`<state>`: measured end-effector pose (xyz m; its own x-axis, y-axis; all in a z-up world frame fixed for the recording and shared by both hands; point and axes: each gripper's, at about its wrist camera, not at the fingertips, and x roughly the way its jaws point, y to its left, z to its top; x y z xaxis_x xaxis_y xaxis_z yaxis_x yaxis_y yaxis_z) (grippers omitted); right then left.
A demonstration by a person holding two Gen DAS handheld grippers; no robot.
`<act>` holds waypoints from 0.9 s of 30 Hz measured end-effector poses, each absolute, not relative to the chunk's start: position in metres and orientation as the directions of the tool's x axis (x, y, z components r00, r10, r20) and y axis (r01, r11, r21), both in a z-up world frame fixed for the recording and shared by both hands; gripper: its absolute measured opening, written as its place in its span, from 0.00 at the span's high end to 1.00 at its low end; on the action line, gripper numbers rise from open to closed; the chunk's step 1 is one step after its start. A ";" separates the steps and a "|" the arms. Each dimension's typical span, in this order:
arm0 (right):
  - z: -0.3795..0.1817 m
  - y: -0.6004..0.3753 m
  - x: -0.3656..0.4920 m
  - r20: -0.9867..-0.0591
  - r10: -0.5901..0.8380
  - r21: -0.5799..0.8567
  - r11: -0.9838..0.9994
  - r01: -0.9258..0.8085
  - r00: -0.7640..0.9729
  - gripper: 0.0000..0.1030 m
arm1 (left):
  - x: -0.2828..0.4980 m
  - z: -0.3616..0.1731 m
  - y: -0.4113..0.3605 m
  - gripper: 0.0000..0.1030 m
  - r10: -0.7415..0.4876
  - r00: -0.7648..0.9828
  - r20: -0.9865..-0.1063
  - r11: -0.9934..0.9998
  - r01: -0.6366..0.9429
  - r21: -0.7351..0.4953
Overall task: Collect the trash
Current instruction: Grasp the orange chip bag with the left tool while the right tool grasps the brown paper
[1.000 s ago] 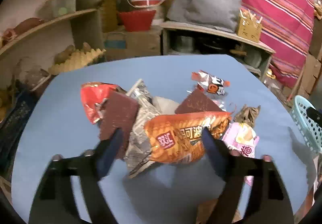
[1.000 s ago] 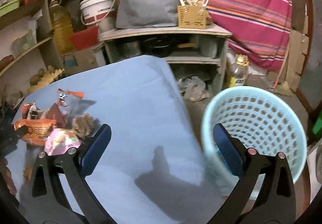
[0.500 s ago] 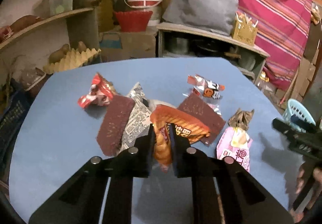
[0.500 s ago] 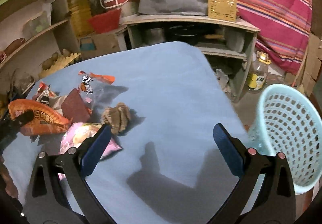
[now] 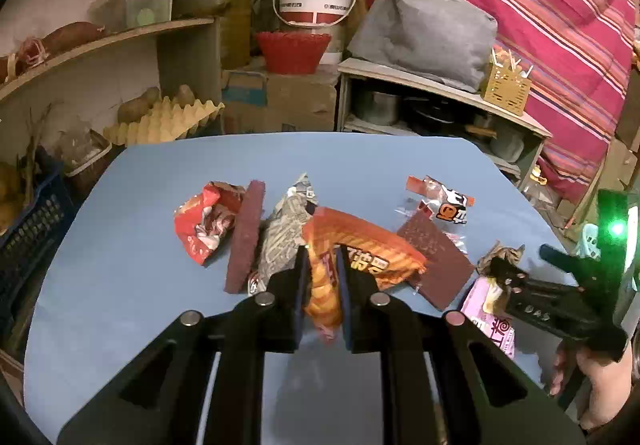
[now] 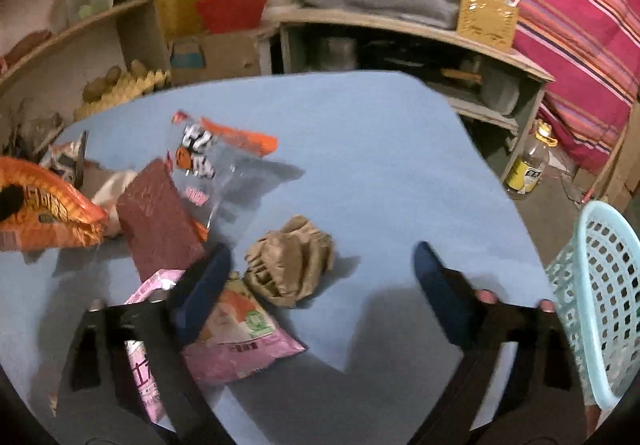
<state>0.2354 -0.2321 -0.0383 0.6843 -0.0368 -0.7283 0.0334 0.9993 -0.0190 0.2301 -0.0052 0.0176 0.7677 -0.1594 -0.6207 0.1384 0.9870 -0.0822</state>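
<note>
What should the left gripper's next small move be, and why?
Probably lift and carry toward the light blue basket. The left gripper is already shut on the orange snack bag, while the basket stands off the blue table at its right edge.

Two brown pads (image 5: 434, 259), five snack wrappers (image 5: 360, 249), one crumpled brown paper (image 6: 290, 261), one basket (image 6: 596, 293) right of the fingers.

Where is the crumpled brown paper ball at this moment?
In the right wrist view the crumpled brown paper ball lies on the blue table, just right of the pink snack packet and in front of the dark red pad.
</note>
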 end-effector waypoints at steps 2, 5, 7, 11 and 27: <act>-0.044 -0.227 0.239 -0.747 -0.028 -0.029 1.000 0.009 0.665 0.41 | 0.231 0.017 -0.006 0.86 -0.161 0.766 -0.623 0.986 0.143 -0.080; -0.042 -0.224 0.237 -0.744 -0.006 -0.020 1.000 -0.014 0.668 0.58 | 0.231 0.018 -0.011 0.86 -0.166 0.765 -0.622 0.986 0.151 -0.076; -0.037 -0.226 0.233 -0.729 -0.005 -0.030 0.999 -0.024 0.684 0.58 | 0.230 0.019 -0.014 0.86 -0.168 0.768 -0.619 0.985 0.155 -0.075; -0.022 -0.236 0.222 -0.692 0.019 -0.008 0.999 -0.033 0.721 0.58 | 0.226 0.027 -0.018 0.86 -0.179 0.780 -0.599 0.983 0.160 -0.086; 0.018 -0.316 0.166 -0.630 -0.032 0.012 0.999 0.051 0.776 0.58 | 0.209 0.065 -0.020 0.90 -0.200 0.818 -0.540 0.980 0.155 -0.128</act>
